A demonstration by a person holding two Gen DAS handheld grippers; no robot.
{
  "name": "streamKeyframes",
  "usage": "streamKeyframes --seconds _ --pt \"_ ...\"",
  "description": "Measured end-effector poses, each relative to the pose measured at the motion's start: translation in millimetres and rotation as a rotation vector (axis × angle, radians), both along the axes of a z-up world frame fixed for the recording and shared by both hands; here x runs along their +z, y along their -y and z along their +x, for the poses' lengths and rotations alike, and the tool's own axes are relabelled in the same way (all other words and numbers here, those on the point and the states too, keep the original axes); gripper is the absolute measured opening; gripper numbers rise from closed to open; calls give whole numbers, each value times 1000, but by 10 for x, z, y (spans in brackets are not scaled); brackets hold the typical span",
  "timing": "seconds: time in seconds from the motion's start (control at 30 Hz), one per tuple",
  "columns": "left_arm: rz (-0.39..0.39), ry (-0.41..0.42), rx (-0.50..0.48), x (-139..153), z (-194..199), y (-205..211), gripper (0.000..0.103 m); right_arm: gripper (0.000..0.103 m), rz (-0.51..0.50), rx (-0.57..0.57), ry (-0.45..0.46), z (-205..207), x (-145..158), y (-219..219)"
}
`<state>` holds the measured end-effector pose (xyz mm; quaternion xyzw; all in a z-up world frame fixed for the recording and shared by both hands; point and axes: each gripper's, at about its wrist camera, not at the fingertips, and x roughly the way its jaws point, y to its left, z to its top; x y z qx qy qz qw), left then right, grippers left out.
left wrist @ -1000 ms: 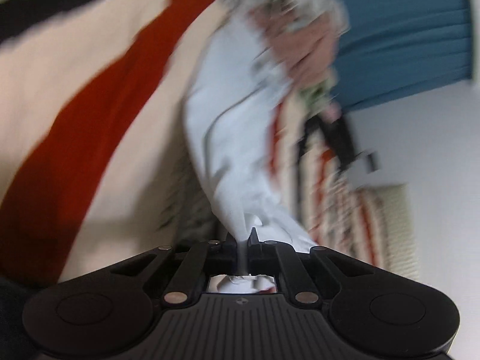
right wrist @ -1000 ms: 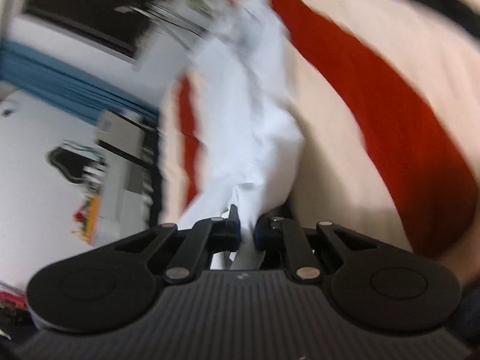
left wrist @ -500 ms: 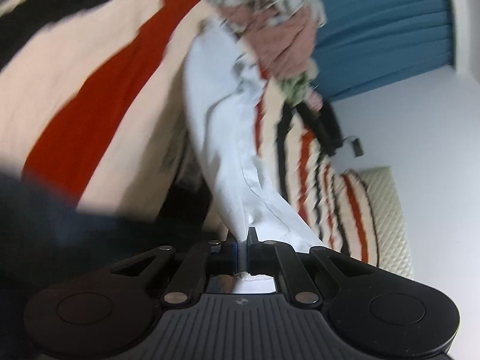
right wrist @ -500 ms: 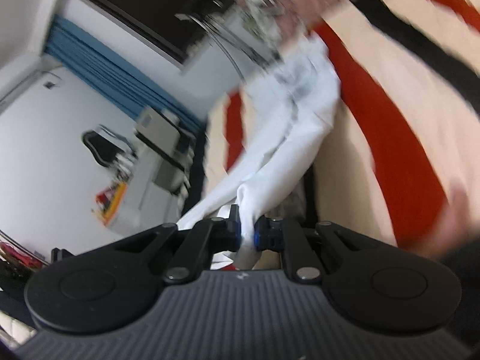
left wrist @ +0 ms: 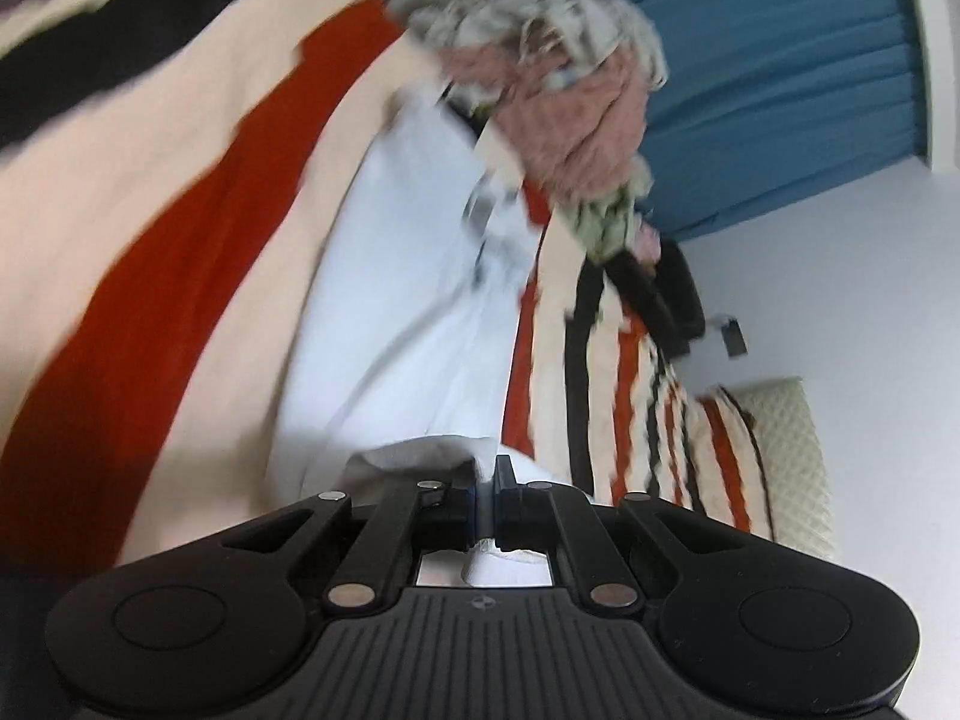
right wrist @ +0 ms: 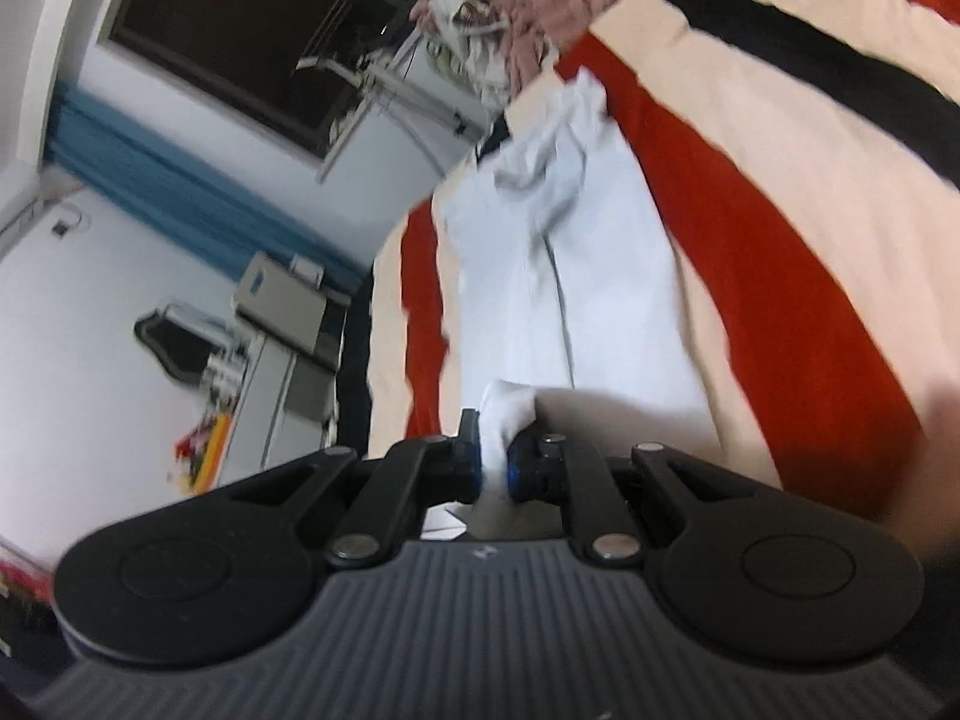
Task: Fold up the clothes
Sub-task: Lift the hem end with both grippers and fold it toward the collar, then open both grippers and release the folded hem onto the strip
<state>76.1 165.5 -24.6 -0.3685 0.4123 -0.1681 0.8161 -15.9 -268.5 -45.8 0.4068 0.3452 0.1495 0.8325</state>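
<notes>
Left hand-held gripper [left wrist: 487,501]: clenched on a bunched edge of the white garment [left wrist: 408,300].
Right hand-held gripper [right wrist: 493,468]: clamped on another bunched edge of the same white garment [right wrist: 576,276].
White garment: stretched out from both grippers, lying along the striped bedspread [left wrist: 168,228].
Striped bedspread: cream with red and black bands, under the garment.
Clothes pile [left wrist: 558,90]: pink and patterned pieces heaped at the garment's far end.
Background: blue curtain [left wrist: 780,78], white wall.

Striped blanket [left wrist: 150,192], blue curtain [left wrist: 780,72], quilted cream pillow [left wrist: 792,456], dark window [right wrist: 240,42].
</notes>
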Motion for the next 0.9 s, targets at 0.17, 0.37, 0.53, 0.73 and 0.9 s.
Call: streamKeyframes --seconds 0.17,0.37,0.53,0.73,0.9 --pt "172 154 42 272 845 300 5 11 -145 -27 89 1008 96 -132" --pt "338 196 65 -96 1645 479 5 11 -267 -52 185 1874 -181 -271" --pt "404 199 30 -586 1923 561 5 11 -365 -11 194 2166 -603 -362" --pt "425 186 0 -911 2115 566 6 13 -381 9 146 2331 -935 -389" --pt "424 207 -12 -845 2031 560 42 39 -294 30 122 2341 -924 -321"
